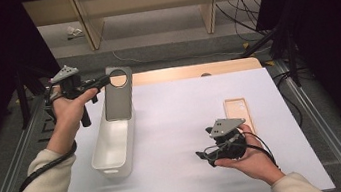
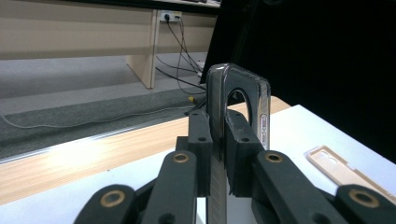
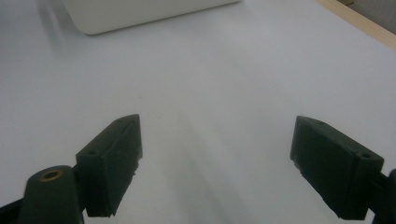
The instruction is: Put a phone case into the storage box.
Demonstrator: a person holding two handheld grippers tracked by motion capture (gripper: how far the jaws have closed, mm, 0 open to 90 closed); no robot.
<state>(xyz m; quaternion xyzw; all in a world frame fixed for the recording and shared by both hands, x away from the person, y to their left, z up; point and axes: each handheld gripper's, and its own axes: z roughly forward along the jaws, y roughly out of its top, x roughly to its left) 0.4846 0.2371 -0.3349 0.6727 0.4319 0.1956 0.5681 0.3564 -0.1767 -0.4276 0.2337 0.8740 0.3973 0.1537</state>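
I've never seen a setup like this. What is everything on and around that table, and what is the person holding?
Phone case, dark grey: one, with a round camera hole, held upright in the left tongs over the far end of the bin.
Phone case, beige: one, lying flat on the right side of the table.
Bin: one, white, long and open-topped, left of centre on the table.
Table: one, white top with a bare wood strip along the far edge.
Wooden furniture legs and loose cables: on the grey floor beyond the table.
Left tongs: black, shut on the dark grey case.
Right tongs: black, open and empty above the table.
Hands: two, in cream sleeves.
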